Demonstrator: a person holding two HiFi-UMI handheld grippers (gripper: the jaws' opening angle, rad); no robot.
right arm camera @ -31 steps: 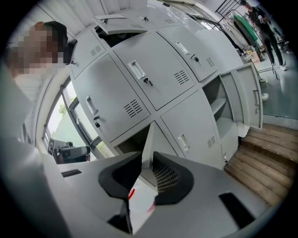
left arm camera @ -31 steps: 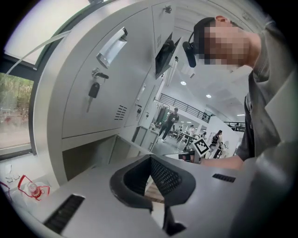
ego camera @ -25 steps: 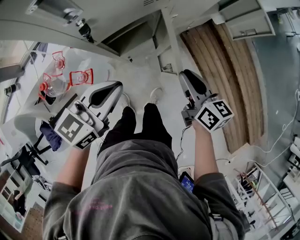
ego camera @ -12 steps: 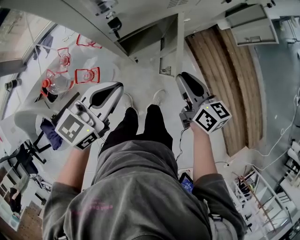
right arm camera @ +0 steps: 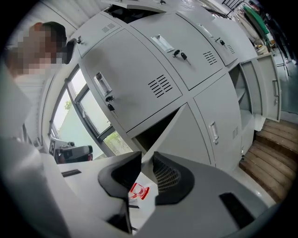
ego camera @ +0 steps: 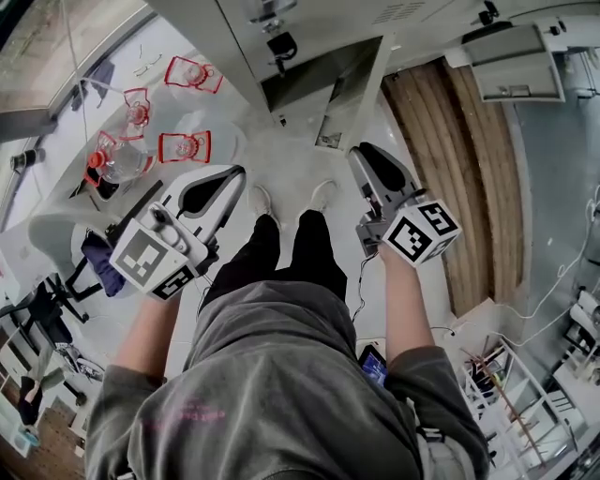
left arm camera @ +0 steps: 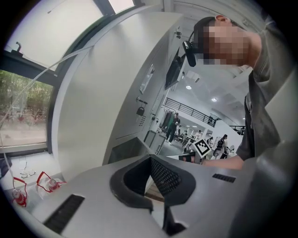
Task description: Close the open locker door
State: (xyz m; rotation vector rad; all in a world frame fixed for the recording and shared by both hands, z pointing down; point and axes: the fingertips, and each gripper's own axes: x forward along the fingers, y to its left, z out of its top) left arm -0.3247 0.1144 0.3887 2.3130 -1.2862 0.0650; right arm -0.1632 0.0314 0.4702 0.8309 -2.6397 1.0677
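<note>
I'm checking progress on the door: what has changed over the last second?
The lockers and the open locker door have shifted rightward in the head view, with more of the door showing; the head turned or the person moved. Nothing was grasped or released. The left claw and right claw stay raised, empty and short of the door.

The head view looks steeply down from above the person, with the open locker door [ego camera: 356,94] near its top edge. The right gripper view looks up along its jaws at that same door from close below. The left gripper view, left of the door, tilts upward along the lockers [left arm camera: 116,93].
</note>
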